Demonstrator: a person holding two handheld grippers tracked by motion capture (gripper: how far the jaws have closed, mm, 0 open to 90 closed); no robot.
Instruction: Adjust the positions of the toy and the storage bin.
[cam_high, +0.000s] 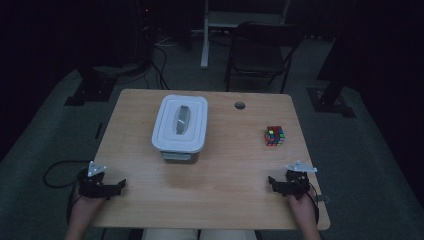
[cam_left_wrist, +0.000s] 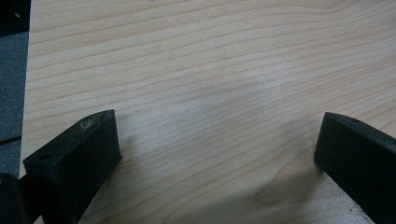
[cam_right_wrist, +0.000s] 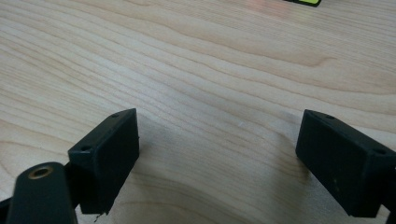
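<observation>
High view showed box and cube; gripper views showed bare wood

High view placed the left gripper (cam_high: 120, 184) and right gripper (cam_high: 272, 181) at the near corners of the pale wooden table (cam_high: 225, 165), jaws spread wide and empty. A white lidded plastic box (cam_high: 180, 124) sat mid-table, and a multicoloured puzzle cube (cam_high: 274, 135) lay ahead of the right gripper, well apart. Both gripper views showed wood grain between the jaws. No writing was legible.

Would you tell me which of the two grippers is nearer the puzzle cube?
The right gripper, at the table's near right corner; the puzzle cube sits on that right side, while the left gripper rests at the opposite corner.
</observation>
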